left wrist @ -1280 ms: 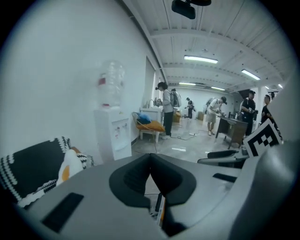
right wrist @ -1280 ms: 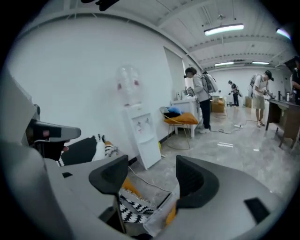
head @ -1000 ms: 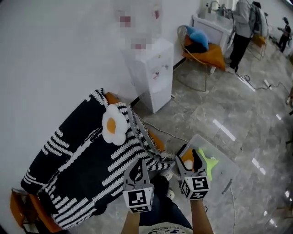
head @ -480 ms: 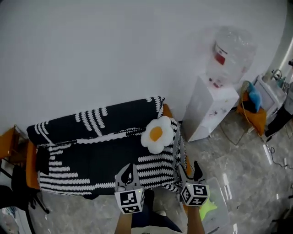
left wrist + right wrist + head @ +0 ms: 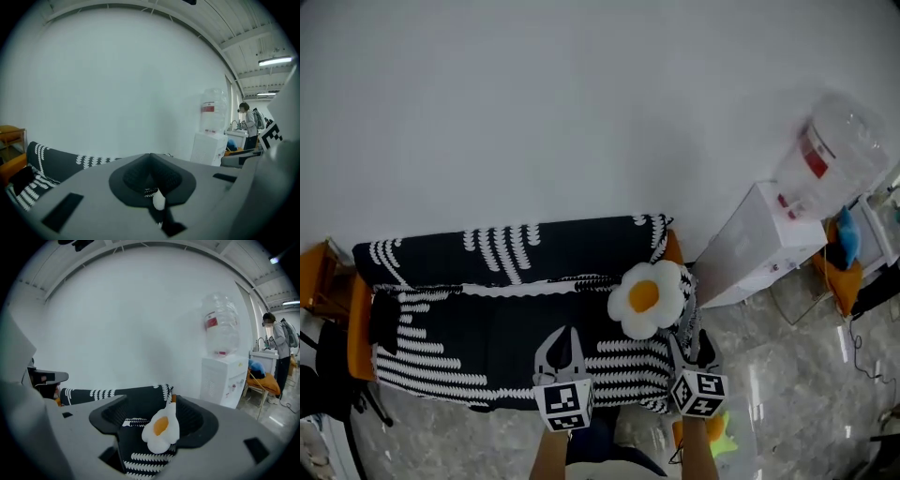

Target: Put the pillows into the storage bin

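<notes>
**Inspector:** Largest item?
**Assistant:** A sofa (image 5: 362,323) against the wall (image 5: 581,112), draped in a black-and-white striped blanket (image 5: 487,328). A water dispenser (image 5: 759,248) stands near its right end.
**Inspector:** The pillow?
**Assistant:** The fried-egg pillow (image 5: 646,298) is propped at the sofa's right end, and no gripper touches it.
**Inspector:** Grippers?
**Assistant:** The right gripper (image 5: 689,339) has its jaws released wide and empty. The left gripper (image 5: 563,334) has jaws that appear clenched at the tips, holding nothing.

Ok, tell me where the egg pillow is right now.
In the head view the egg pillow sits right of centre, at the right end of the striped sofa, with the water dispenser beyond it on the right.
</notes>
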